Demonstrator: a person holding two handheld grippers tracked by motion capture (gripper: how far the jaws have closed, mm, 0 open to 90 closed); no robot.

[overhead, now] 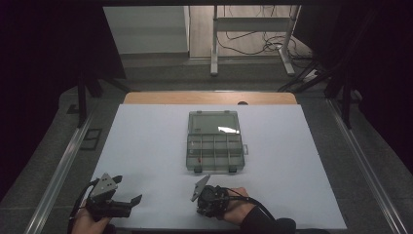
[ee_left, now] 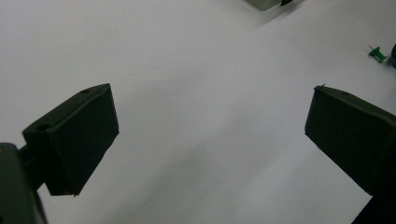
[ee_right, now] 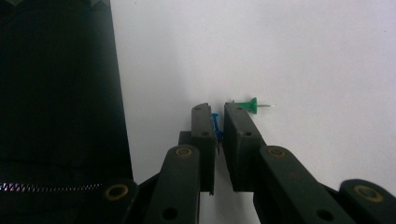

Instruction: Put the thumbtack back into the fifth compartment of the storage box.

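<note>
In the right gripper view my right gripper (ee_right: 218, 113) points down at the white table, shut on a small blue push pin (ee_right: 215, 124) pinched between the tips. A green push pin (ee_right: 250, 105) lies on its side just beside the right jaw tip. From above, the right gripper (overhead: 208, 200) sits near the table's front edge, in front of a clear compartment box (overhead: 214, 152). My left gripper (overhead: 127, 190) rests at the front left, jaws wide apart. The left gripper (ee_left: 212, 109) holds nothing and has bare table between its jaws; the green push pin (ee_left: 377, 54) lies far to its right.
The box's lid (overhead: 214, 122) lies open toward the far side, and small items sit in some compartments. A white sheet (overhead: 146, 141) covers the table. A dark zipped sleeve (ee_right: 56, 116) takes up the left of the right gripper view. Metal rails (overhead: 63, 165) run along both table sides.
</note>
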